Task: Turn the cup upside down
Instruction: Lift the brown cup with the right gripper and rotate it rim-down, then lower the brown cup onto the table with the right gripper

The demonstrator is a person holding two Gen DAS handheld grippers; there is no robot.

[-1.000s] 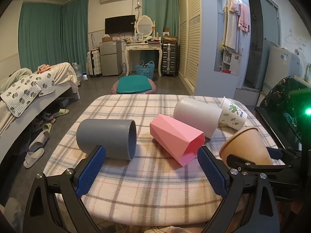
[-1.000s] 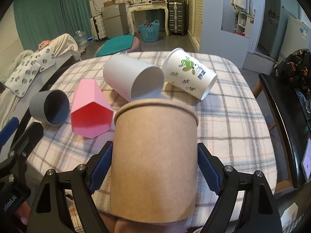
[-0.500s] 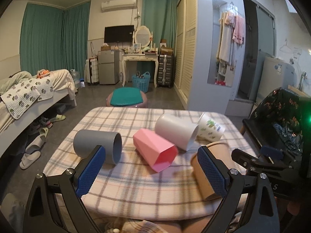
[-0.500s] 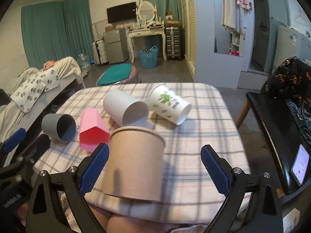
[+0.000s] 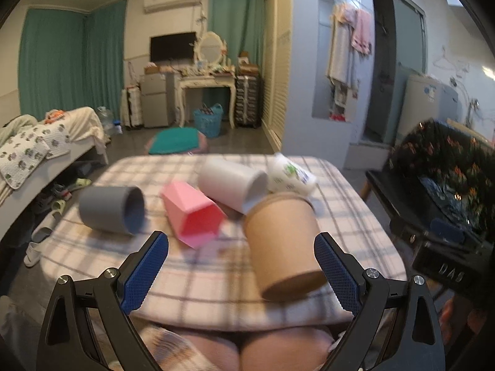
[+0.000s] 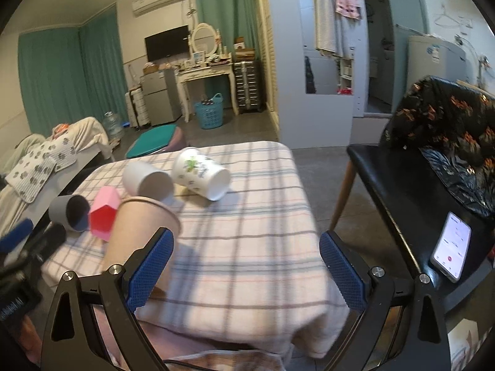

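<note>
While the left gripper [image 5: 241, 266] is spread wide and holds nothing, the brown paper cup [image 5: 283, 241] stands free near the front edge of the plaid-covered counter [image 5: 198, 281]. From the right wrist, the right gripper [image 6: 246, 266] is likewise released, the cup [image 6: 139, 238] just behind its left finger.

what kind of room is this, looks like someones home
Most likely a bedroom or studio flat: a bed along the left, a white dressing table with an oval mirror at the back, and clothes hanging by the wardrobe.
</note>
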